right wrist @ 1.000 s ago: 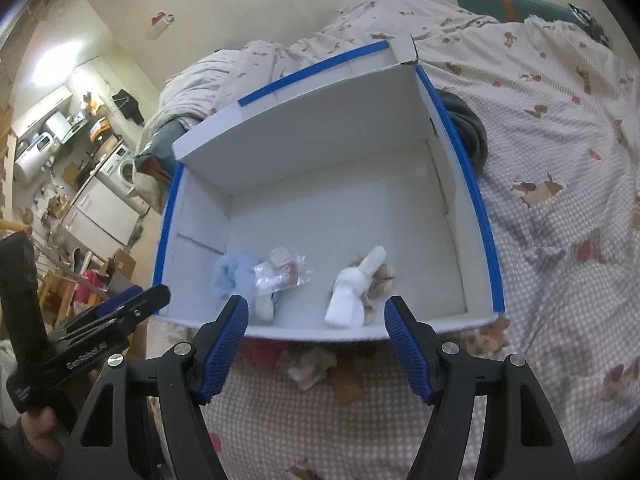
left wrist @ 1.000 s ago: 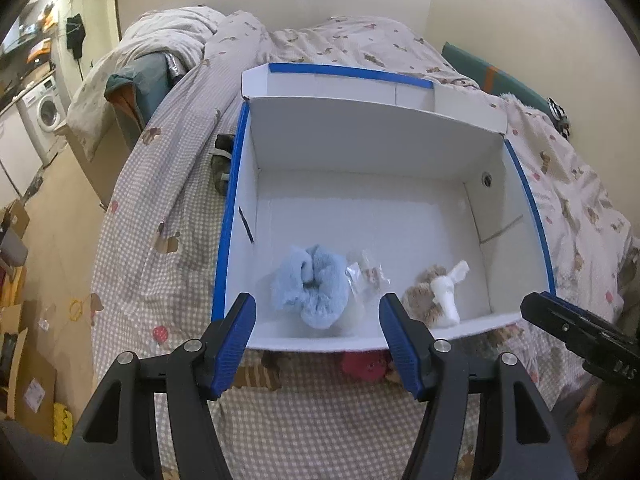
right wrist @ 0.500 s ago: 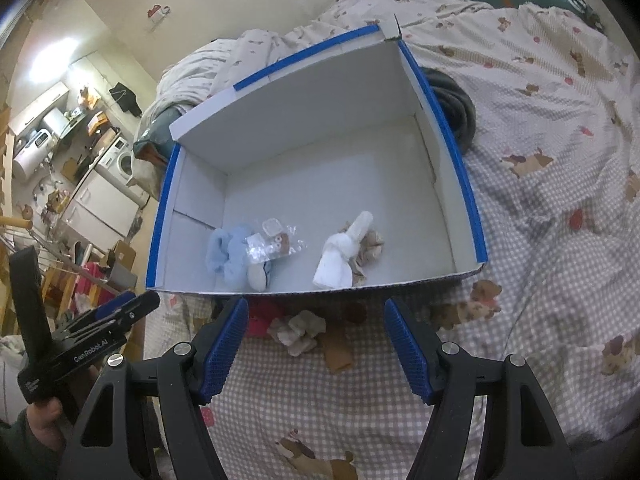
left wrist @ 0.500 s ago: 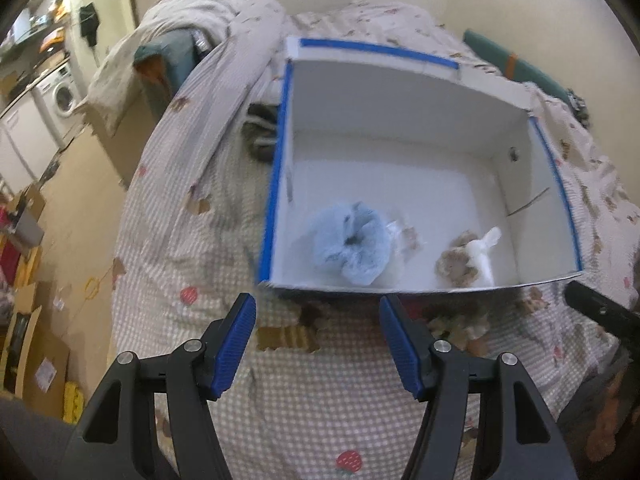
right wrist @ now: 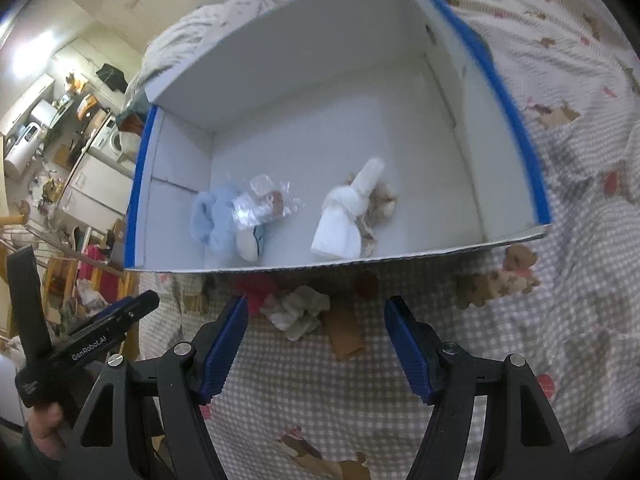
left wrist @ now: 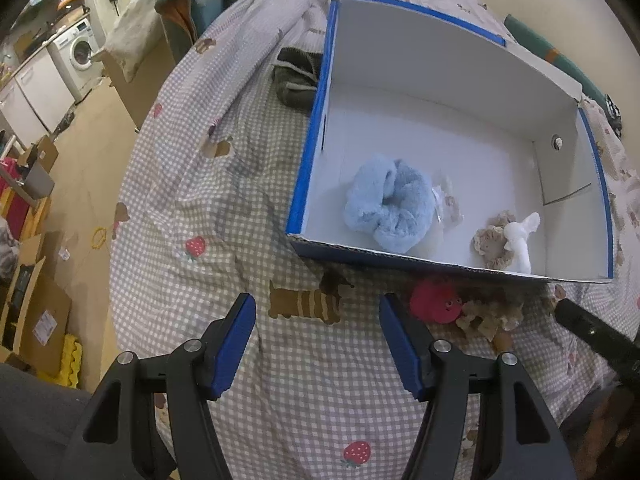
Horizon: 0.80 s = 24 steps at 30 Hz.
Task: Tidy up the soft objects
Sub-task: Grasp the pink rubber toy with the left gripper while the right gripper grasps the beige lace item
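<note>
A white box with blue edges (left wrist: pixel 308 168) (right wrist: pixel 516 120) lies on the bed. Inside it are a fluffy light-blue piece (left wrist: pixel 390 204) (right wrist: pixel 214 220), a small clear packet (right wrist: pixel 266 202), and a white soft toy (right wrist: pixel 346 216) (left wrist: pixel 520 240) on a beige frilly piece (left wrist: pixel 490 246). In front of the box lie a red plush (left wrist: pixel 436 302) (right wrist: pixel 256 290), a cream crumpled cloth (right wrist: pixel 298 312) (left wrist: pixel 486 316) and a brown piece (right wrist: pixel 346 334). My left gripper (left wrist: pixel 318 344) is open over bare bedding, left of the red plush. My right gripper (right wrist: pixel 316 344) is open just below the cream cloth.
The bed carries a checked quilt (left wrist: pixel 192 208) printed with dogs and strawberries. A dark garment (left wrist: pixel 296 80) lies beside the box's left wall. Cardboard boxes (left wrist: pixel 36 312) and a washing machine (left wrist: pixel 78 50) stand on the floor at the left. A hand holds the other gripper's handle (right wrist: pixel 76 348).
Both grippers sank and tipped downward toward the bedding. The box slid up in both views, and the loose pieces in front of it came into sight. Neither jaw width changed.
</note>
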Motion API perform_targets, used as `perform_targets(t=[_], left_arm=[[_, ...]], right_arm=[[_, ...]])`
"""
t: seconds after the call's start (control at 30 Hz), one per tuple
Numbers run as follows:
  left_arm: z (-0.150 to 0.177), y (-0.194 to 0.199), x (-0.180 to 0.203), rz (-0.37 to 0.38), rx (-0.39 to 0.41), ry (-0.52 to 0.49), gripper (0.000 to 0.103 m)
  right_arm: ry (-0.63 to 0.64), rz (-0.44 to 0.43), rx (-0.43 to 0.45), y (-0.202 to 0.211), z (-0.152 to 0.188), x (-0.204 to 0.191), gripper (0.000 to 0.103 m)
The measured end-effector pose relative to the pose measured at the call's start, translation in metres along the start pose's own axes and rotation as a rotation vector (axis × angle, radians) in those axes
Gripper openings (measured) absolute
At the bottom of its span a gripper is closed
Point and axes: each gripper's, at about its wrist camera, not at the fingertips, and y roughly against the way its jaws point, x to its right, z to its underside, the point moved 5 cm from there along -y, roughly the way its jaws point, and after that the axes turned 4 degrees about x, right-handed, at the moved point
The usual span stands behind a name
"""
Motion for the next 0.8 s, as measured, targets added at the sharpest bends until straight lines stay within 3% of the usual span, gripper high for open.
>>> perform_targets(t=[0.33,0.4,0.53,0.8], left_arm=[[-0.001,-0.007,0.007,0.001,-0.013,-0.025,0.061],[0.0,-0.007,0.005,-0.006,-0.012,-0.028,0.061],[0.002,-0.012,0.002,-0.007,-0.03,-0.016,0.061],[0.001,-0.018,0.011,-0.003,-0.036,-0.038,0.061]], right_arm=[[0.138,0.11,-0.105,-0.053,0.004,-0.028,0.074],[0.17,0.108,-0.105,-0.057,0.005,-0.035,0.049],[0.2,0.1,-0.115,-0.059,0.008,-0.036,0.015],[0.165,-0.001,-0.028,-0.016,0.004,-0.038,0.011]])
